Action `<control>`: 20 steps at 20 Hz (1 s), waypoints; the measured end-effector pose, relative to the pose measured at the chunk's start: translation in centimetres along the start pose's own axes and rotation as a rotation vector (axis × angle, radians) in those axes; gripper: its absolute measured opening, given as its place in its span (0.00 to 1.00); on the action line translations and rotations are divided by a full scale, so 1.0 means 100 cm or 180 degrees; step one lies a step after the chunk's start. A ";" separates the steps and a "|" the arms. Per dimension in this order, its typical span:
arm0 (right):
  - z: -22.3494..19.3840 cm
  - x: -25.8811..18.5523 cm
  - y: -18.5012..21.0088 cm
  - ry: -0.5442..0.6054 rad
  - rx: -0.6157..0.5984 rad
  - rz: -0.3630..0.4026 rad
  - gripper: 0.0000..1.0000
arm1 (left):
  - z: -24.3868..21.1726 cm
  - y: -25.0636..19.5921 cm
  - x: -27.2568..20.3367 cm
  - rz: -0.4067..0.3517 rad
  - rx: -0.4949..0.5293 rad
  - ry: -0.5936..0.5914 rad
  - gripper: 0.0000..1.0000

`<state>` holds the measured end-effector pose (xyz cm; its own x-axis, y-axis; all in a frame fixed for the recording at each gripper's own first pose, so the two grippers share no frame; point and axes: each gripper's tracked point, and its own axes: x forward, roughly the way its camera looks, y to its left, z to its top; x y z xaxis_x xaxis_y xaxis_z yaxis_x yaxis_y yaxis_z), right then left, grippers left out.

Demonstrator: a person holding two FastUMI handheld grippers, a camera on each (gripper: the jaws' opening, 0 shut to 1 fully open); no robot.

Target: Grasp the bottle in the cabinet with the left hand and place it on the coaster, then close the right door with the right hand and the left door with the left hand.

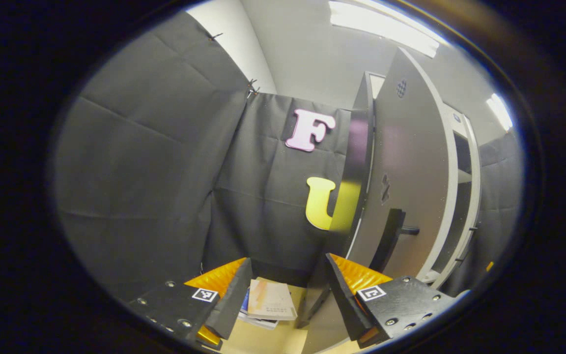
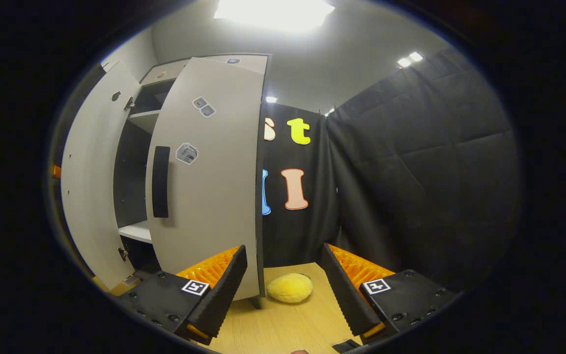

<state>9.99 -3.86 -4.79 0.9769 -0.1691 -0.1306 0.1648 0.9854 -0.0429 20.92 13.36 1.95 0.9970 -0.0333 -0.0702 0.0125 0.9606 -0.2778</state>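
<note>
In the left gripper view the left gripper (image 1: 288, 295) has its two fingers spread wide apart with nothing between them. Beyond the gap, low down, a small stack of books (image 1: 269, 304) lies on the pale table (image 1: 263, 339); the lower books are mostly covered by the top one, and the near edge of the table is cut off. Just past the right finger stands the cabinet's left door (image 1: 410, 172), swung open and seen nearly edge-on — whether the finger touches it cannot be told. A dark bar handle (image 1: 388, 236) sticks out from its face. Farther right a sliver of the cabinet interior (image 1: 462, 196) shows, too narrow and dim to tell what the shelves hold.

In the right gripper view the right gripper (image 2: 283, 290) is likewise open wide and empty. Ahead of it, between the fingers, a yellow rounded object (image 2: 290, 287) rests on the wooden tabletop (image 2: 288, 324); its kind is hard to make out. The right door (image 2: 209, 182) hangs open just beyond the left finger, its lower edge hidden behind that finger, with a dark handle (image 2: 160, 182) on its face. Farther left stands the other door (image 2: 86, 187), and the shelves (image 2: 138, 147) between are dark — the bottle and coaster cannot be made out here.
</note>
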 end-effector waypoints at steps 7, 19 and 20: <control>-0.024 -0.005 -0.041 0.0143 0.0139 -0.0148 0.98 | 0.011 -0.024 -0.001 0.0149 0.0663 -0.0131 0.92; -0.023 0.003 -0.064 0.0152 0.0070 -0.0026 0.98 | -0.001 -0.086 -0.010 0.0073 0.0716 -0.0145 0.92; -0.022 0.004 -0.064 0.0150 0.0063 -0.0016 0.98 | -0.002 -0.093 -0.010 0.0045 0.0716 -0.0146 0.92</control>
<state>8.98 -10.28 -6.80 0.9687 -0.1744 -0.1769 0.1729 0.9846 -0.0241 19.80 4.41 4.43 0.9995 -0.0117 -0.0277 0.0101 0.9984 -0.0562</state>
